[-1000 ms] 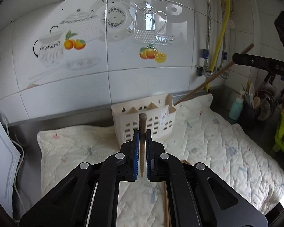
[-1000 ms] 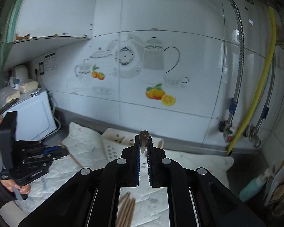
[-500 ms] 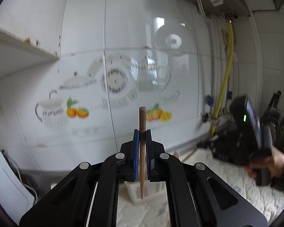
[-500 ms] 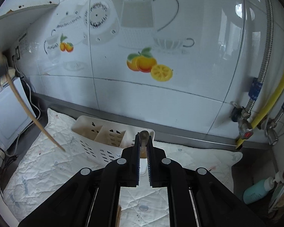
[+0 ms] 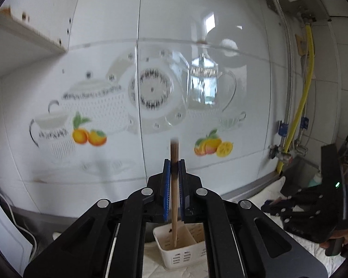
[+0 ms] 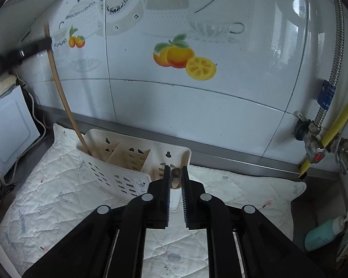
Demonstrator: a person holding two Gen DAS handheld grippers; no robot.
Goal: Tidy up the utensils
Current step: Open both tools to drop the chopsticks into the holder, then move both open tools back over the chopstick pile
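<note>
1. Left gripper (image 5: 173, 180): pads pressed onto a wooden chopstick (image 5: 174, 185), held upright. Its lower tip sits inside the leftmost compartment of the white utensil caddy (image 6: 118, 162); the right wrist view shows the stick leaning against that compartment's left wall.
2. Right gripper (image 6: 175, 185): jaws are opening, with the brown top end of a second chopstick (image 6: 175, 178) between them. Pads look clear of it on both sides. The stick stands at the caddy's right end, but I cannot tell which compartment it is in; the jaws hide it.
3. The caddy sits on a quilted mat (image 6: 58, 199) toward the counter's back edge, near the tiled wall (image 6: 197, 106).
4. Risks, my read:
   - The left stick is long and tilted. If the pinch lets go with only the tip inside, it could lever over the rim and fall onto the mat.
   - Pushing it down at an angle loads the caddy's left wall. The caddy is light and rests on soft cloth, so it could tip or slide.
   - If the right pads pull back while brushing the second stick, they could drag it out or knock it sideways.
   - Both grippers work close over one small caddy, so the tools could collide.
</note>
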